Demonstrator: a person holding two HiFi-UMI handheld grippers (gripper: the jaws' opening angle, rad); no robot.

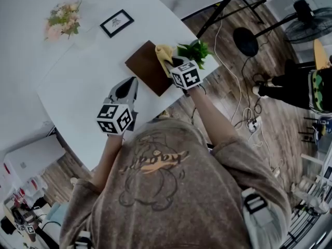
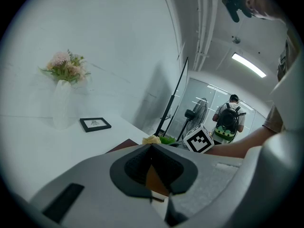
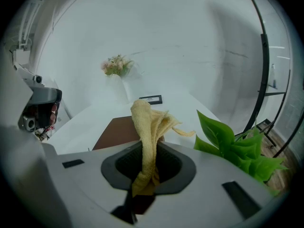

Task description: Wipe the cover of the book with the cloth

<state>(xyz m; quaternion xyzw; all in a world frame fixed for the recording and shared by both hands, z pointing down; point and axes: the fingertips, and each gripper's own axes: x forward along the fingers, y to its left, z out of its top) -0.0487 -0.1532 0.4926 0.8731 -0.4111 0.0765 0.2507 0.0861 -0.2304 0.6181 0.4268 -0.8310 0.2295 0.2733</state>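
The white counter carries a brown book lying flat near its right edge, with a leafy plant just beside it. My right gripper sits over the book's right side, its fingers pinching a yellow cloth that sticks out in a loose bunch. I cannot tell whether the cloth touches the cover, so I judge the wipe is at its start. Next I should press the cloth flat and sweep it across. My left gripper hovers beside the book, fingers pressed together on nothing. Only the right gripper view shows the clamped cloth tail; only the head view shows both grippers against the book.
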